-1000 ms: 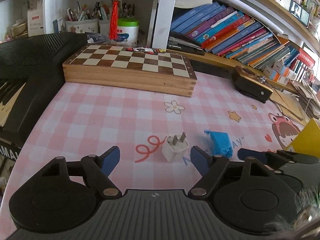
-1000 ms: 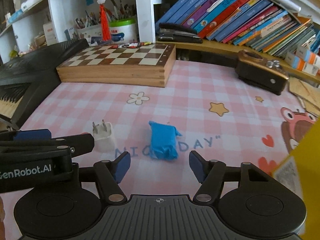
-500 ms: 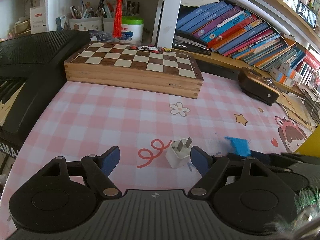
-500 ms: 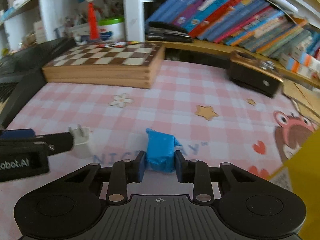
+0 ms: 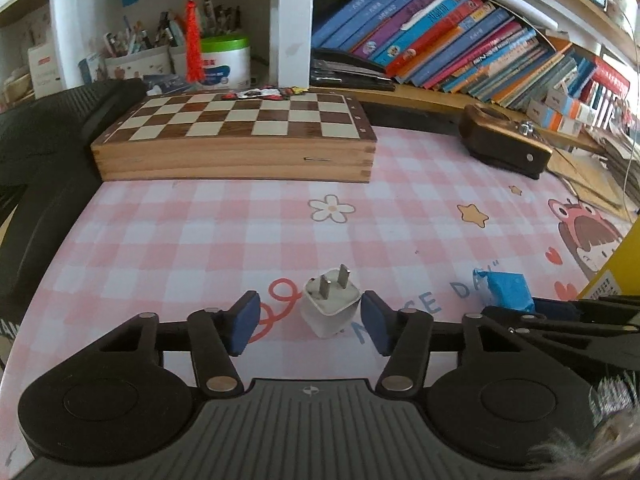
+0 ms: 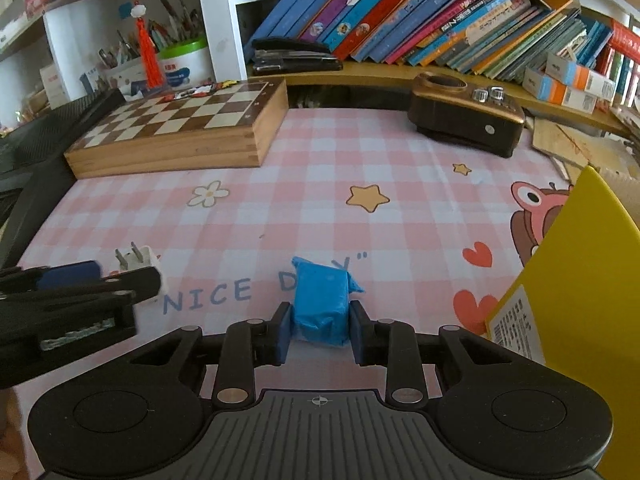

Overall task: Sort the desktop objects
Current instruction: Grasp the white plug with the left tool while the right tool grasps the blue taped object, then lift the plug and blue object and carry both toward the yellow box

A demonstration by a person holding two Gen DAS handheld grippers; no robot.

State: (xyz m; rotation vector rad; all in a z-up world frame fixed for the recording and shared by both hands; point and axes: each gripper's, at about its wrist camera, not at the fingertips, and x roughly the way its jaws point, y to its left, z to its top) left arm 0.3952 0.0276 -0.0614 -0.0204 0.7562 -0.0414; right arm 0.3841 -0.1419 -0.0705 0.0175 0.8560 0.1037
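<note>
Our right gripper (image 6: 319, 334), open a second ago, now clamps the blue packet (image 6: 322, 304) at lower centre, while our left gripper (image 5: 310, 326) is closing around the white plug (image 5: 330, 306), both pickups under way.

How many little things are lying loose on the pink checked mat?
2. A white plug sits between the left gripper's closing jaws; a blue packet is clamped in the right gripper. Others may be hidden.

Plug (image 5: 330, 307) left of packet (image 6: 322, 300); chessboard (image 5: 240, 136) behind, radio (image 6: 466, 118) right.
</note>
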